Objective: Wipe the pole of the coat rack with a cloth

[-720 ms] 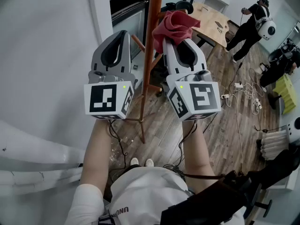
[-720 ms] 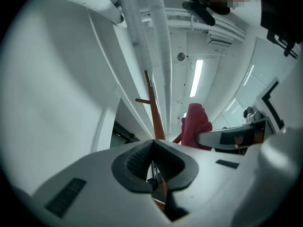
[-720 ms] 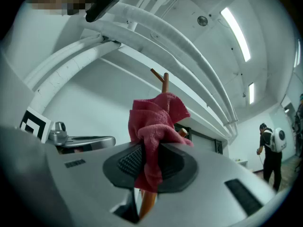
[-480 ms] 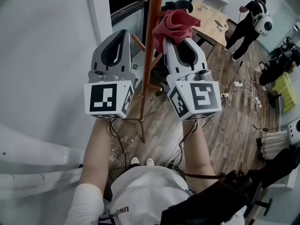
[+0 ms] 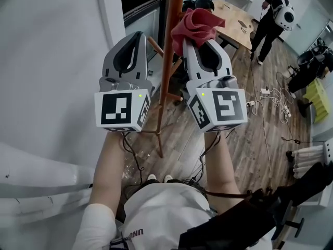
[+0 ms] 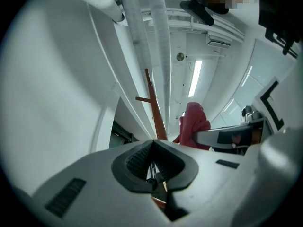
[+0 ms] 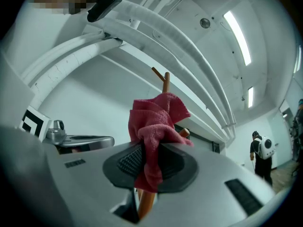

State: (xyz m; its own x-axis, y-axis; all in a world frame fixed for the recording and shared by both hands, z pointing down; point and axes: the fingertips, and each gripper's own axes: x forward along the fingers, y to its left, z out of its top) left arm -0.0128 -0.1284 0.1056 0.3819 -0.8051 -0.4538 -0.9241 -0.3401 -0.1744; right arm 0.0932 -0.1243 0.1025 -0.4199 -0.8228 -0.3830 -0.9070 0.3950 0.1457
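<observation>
The brown wooden pole (image 5: 169, 46) of the coat rack rises between my two grippers in the head view. My right gripper (image 5: 200, 39) is shut on a red cloth (image 5: 195, 24), which bunches against the pole's right side. In the right gripper view the cloth (image 7: 154, 126) hangs pinched between the dark pads, with the pole (image 7: 147, 202) just behind. My left gripper (image 5: 132, 39) is shut with nothing in it, left of the pole. The left gripper view shows the pole (image 6: 154, 110) and the cloth (image 6: 194, 124) beyond its closed jaws.
A white wall (image 5: 52, 61) stands close on the left. Side pegs (image 5: 153, 46) stick out from the pole. Cables (image 5: 268, 105) lie on the wood floor at right. A wooden table (image 5: 237, 22) and a person (image 5: 270, 20) are at the far right.
Both grippers and the cloth have shifted slightly up and right along the pole. The person in the background has walked farther away.
</observation>
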